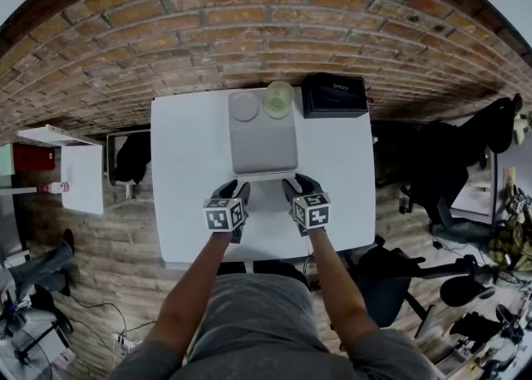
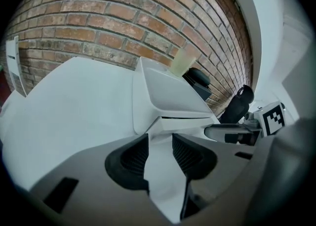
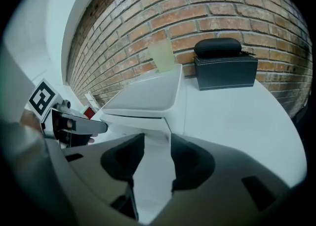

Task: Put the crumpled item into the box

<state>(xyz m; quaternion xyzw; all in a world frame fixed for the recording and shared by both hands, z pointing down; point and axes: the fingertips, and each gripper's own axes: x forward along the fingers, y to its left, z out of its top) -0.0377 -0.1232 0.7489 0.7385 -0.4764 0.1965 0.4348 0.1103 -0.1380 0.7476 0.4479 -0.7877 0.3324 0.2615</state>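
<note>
A shallow white box point(image 1: 263, 150) lies on the white table point(image 1: 183, 170), lengthwise away from me. At its far end stands a pale yellowish cup-like item point(image 1: 278, 98), also seen in the left gripper view point(image 2: 182, 65) and the right gripper view point(image 3: 161, 55); whether it is inside the rim is unclear. My left gripper point(image 1: 237, 190) point(image 2: 160, 138) and right gripper point(image 1: 293, 186) point(image 3: 157, 138) rest side by side just short of the box's near edge point(image 2: 182, 116). Both are open, with only bare table between the pads.
A grey round disc point(image 1: 244, 106) lies at the box's far left corner. A black case point(image 1: 334, 96) point(image 3: 224, 69) stands right of the box by the brick wall. A small white side table point(image 1: 81, 175) is at left, and black chairs point(image 1: 432, 162) at right.
</note>
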